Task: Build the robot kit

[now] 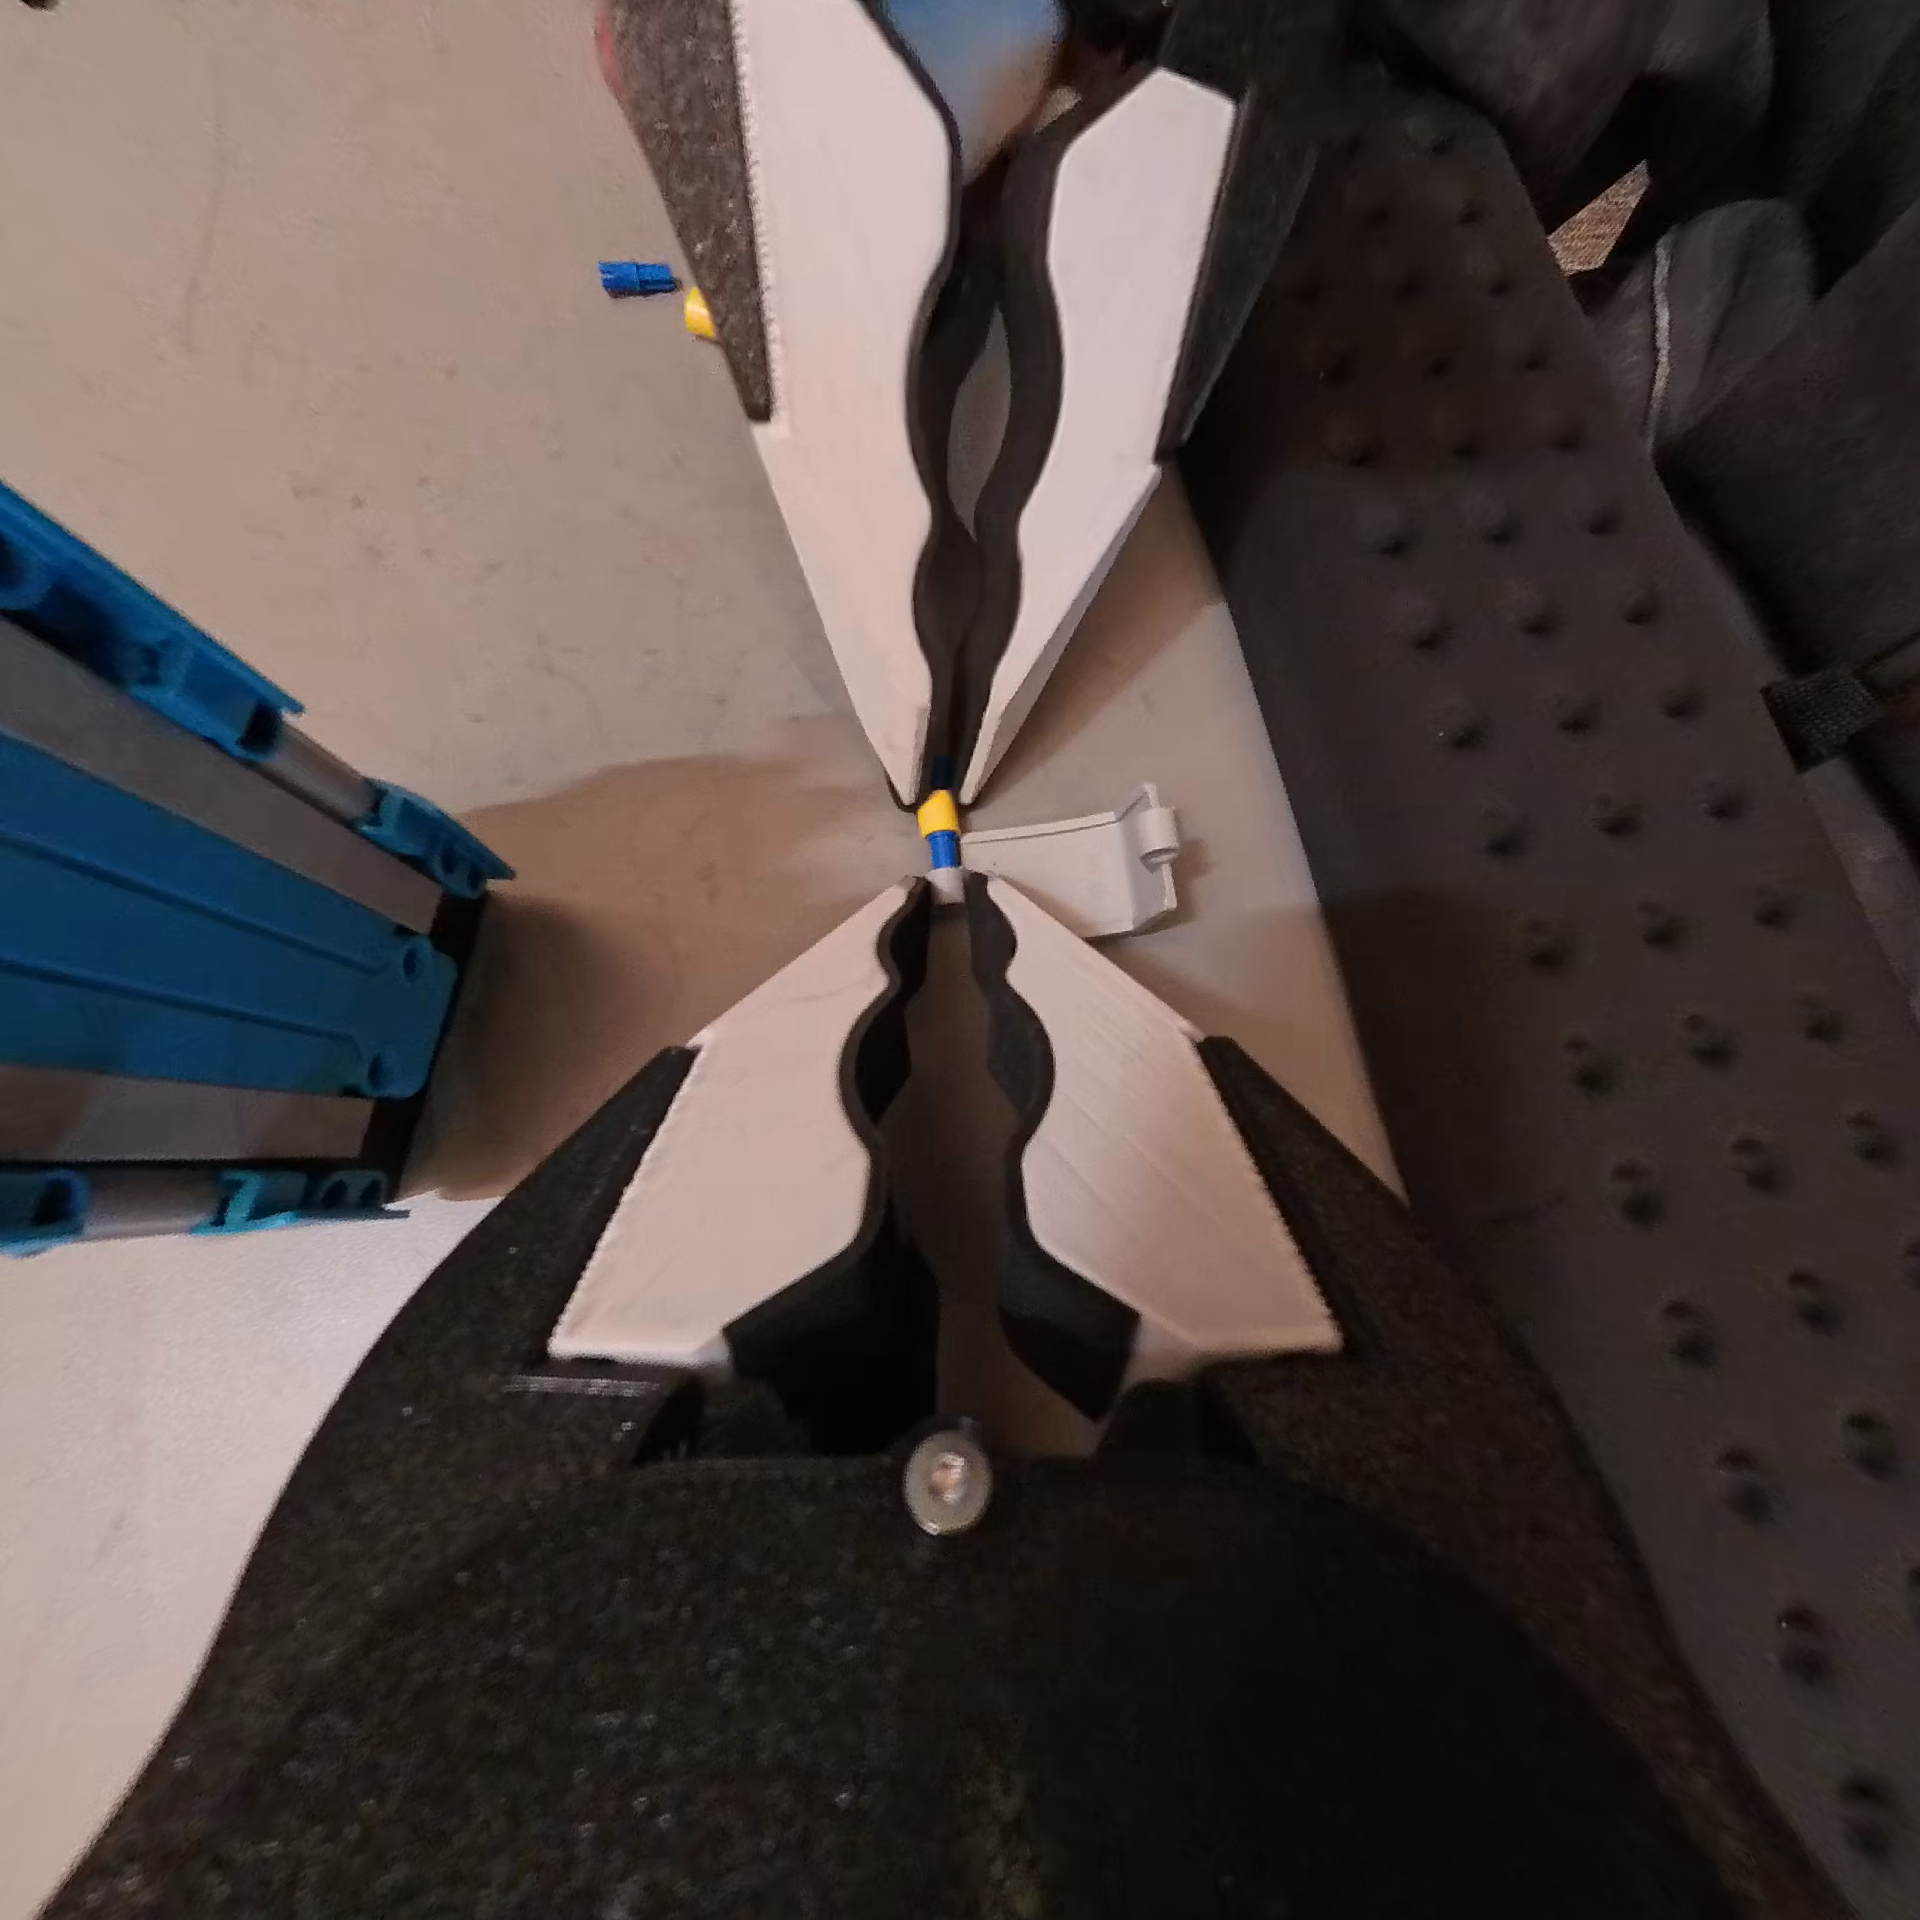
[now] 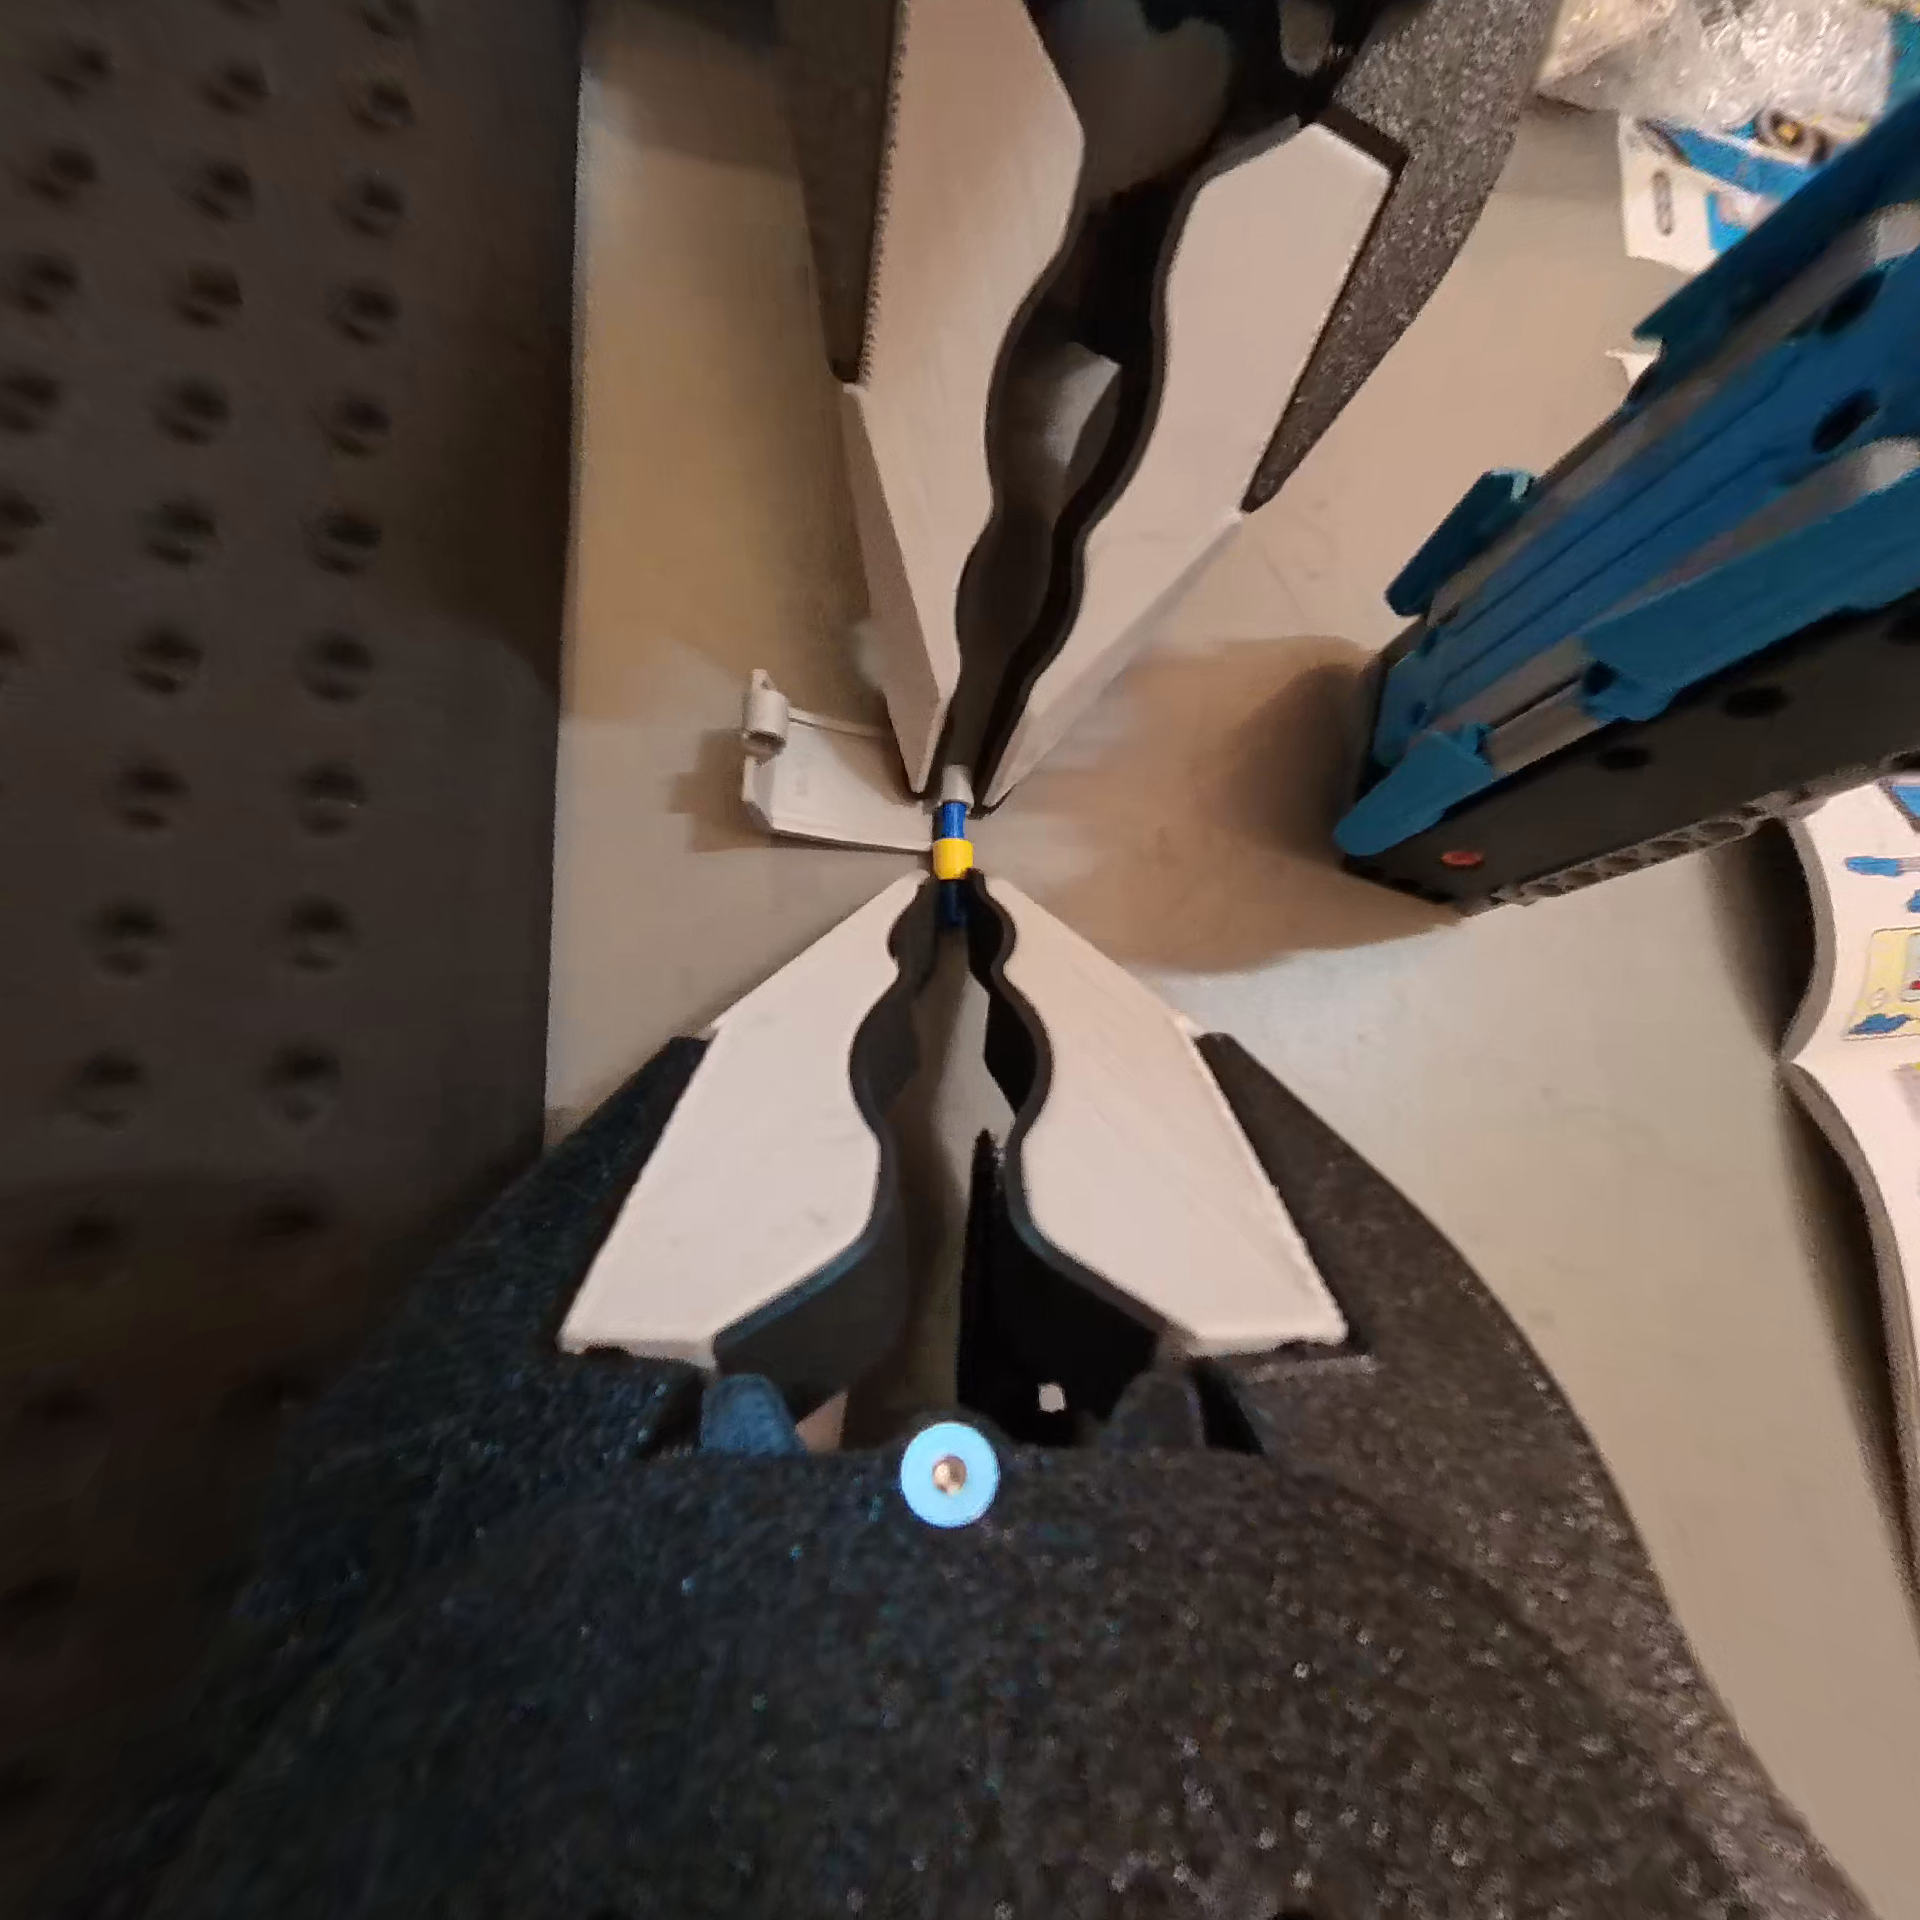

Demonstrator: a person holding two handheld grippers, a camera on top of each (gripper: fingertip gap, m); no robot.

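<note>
The beige tabletop (image 1: 312,436) is lying under everything, with a dark mat studded with raised dots (image 1: 1558,831) running along one side of it. A blue and grey model built of toy beams (image 1: 208,935) is sitting on the table, well apart from the two grippers.

Just above the table, the left gripper (image 1: 943,883) and the right gripper (image 2: 951,902) are meeting tip to tip. Between them they are holding one small stacked piece (image 1: 940,826): a blue pin with a yellow collar around its middle and a grey sleeve on one end. The left gripper's tips are clenching the grey end, and the right gripper's tips are pinching the blue end beyond the yellow collar. A flat grey panel with a hinge clip (image 1: 1101,868) is lying on the table just beside the joined tips.

Only the left wrist view is showing a loose blue pin (image 1: 636,278) and a yellow bit (image 1: 698,310) farther off. Only the right wrist view is showing printed sheets (image 2: 1860,1039) and a crinkled clear bag (image 2: 1704,62) at the table's far edge.
</note>
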